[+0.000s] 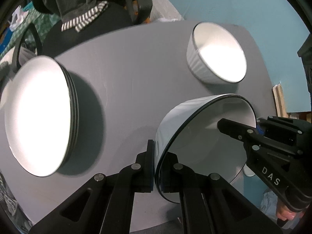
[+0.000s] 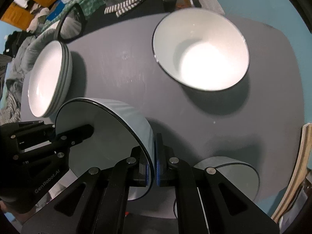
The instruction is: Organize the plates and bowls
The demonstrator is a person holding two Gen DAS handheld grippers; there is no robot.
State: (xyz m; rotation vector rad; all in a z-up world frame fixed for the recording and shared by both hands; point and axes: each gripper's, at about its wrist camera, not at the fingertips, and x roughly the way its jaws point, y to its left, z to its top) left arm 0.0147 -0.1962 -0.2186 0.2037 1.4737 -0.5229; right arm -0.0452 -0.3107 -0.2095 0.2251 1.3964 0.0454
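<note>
Lifting the white dark-rimmed ceramic bowl point(image 1: 195, 128) together

We are clamping opposite rim walls, left gripper point(image 1: 154, 167) and right gripper point(image 2: 153, 165); stacked bowls point(image 1: 39, 115) lying left.

Bare counter point(image 2: 126, 62) lies open between the stacked plates point(image 2: 48, 81) and the far bowl point(image 2: 200, 48). A third bowl point(image 2: 234, 175) crowds the near right edge

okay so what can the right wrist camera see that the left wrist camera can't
Only the right wrist view shows a third bowl at the table's near edge, beside the right gripper, and glasses past the far edge. Only the left wrist view shows a fingertip of the person's hand. Both show the held bowl, gripped on opposite rim sides, the left gripper, the plate stack and the far bowl.
</note>
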